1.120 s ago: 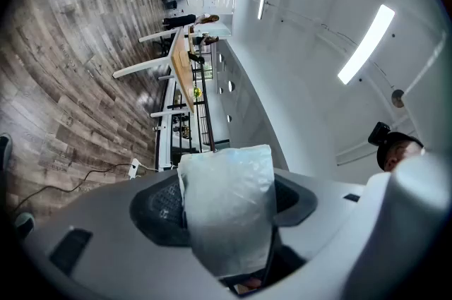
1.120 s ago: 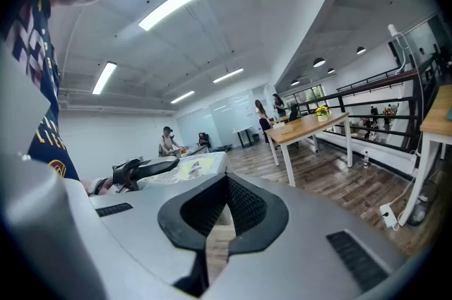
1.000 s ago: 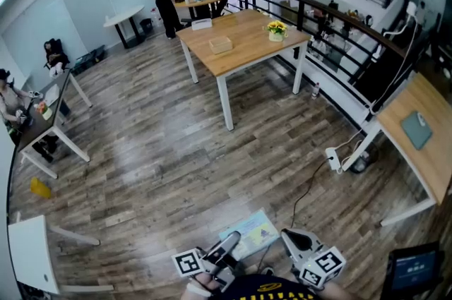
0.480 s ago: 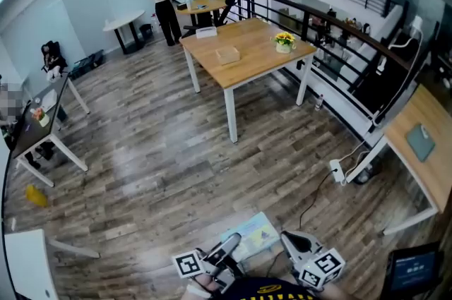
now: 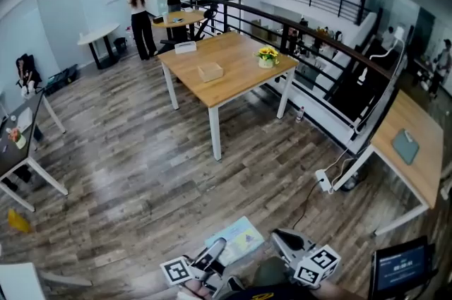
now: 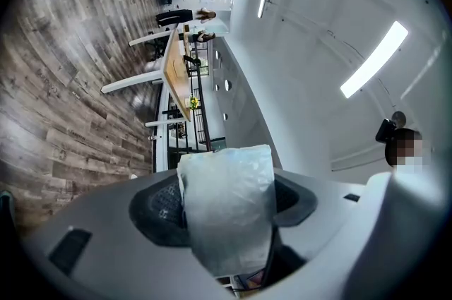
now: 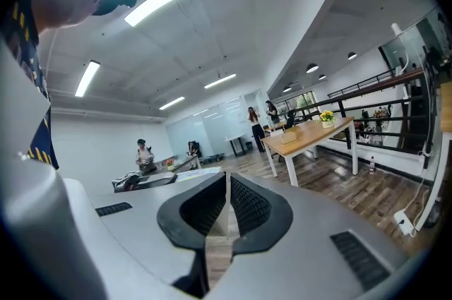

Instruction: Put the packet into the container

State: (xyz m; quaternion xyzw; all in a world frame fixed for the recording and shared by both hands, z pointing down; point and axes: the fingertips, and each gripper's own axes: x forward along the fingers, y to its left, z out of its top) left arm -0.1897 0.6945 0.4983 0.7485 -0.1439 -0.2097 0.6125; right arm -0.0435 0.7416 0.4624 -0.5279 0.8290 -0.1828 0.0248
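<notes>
My left gripper point(image 5: 214, 249) is at the bottom of the head view, shut on a pale bluish plastic packet point(image 5: 240, 238) that sticks out ahead of it over the wooden floor. In the left gripper view the packet point(image 6: 229, 221) fills the gap of the left gripper point(image 6: 226, 182), pressed between both pads. My right gripper point(image 5: 281, 236) is beside it, to the right, held at about the same height. In the right gripper view the right gripper point(image 7: 227, 201) has its jaws together with nothing between them. I cannot make out a container for certain.
A wooden table point(image 5: 233, 80) stands ahead with a small box point(image 5: 210, 71) and a flower pot point(image 5: 266, 55) on it. A black railing point(image 5: 318, 51) runs along the right. A desk point(image 5: 417, 150) is at the right, a power strip point(image 5: 321, 180) on the floor, two people point(image 5: 138, 9) far back.
The head view has shifted: the wooden table and the people at the back now sit further left in the picture. Both grippers keep their places at the bottom, the packet still held.
</notes>
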